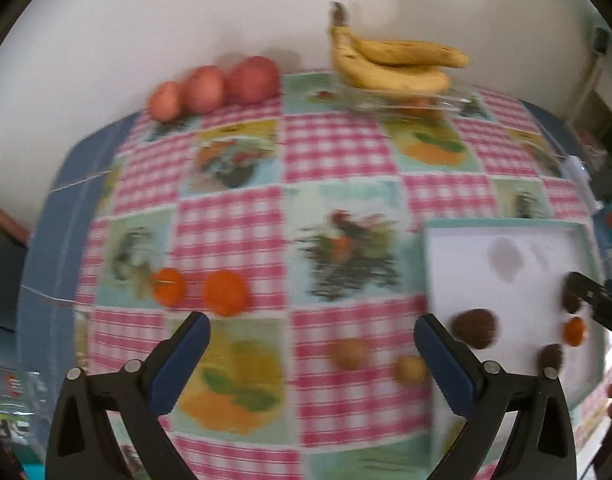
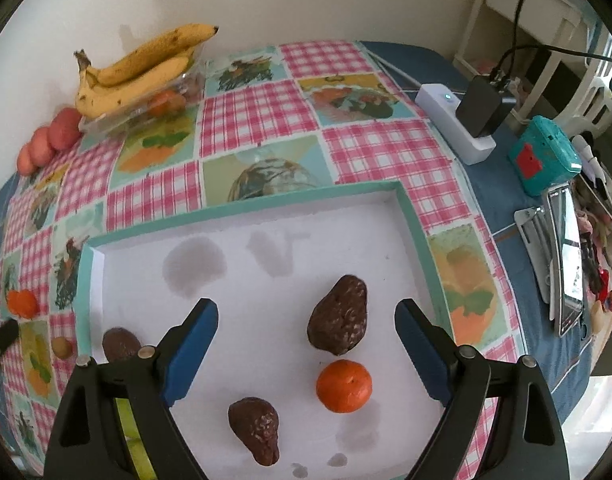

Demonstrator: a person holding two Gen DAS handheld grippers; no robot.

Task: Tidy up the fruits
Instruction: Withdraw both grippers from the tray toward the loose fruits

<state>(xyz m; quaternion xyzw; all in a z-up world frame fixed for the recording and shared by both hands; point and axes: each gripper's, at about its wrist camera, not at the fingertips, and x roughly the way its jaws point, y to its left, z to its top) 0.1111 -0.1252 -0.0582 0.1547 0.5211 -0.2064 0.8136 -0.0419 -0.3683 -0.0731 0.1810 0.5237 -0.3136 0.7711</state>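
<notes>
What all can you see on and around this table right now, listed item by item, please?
Bananas: one bunch, yellow, on clear dish at the back.
Apples: three, red, back left row.
Avocados: three, dark brown, in tray.
Tangerines: one in tray, two on cloth, orange.
Small round fruits: two, tan, on cloth.
Tray: one, white, teal rim.
Charger block: white, right edge.
Left gripper: open.
Right gripper: open.

No text, label, brand, number or sign can be read anywhere here.
</notes>
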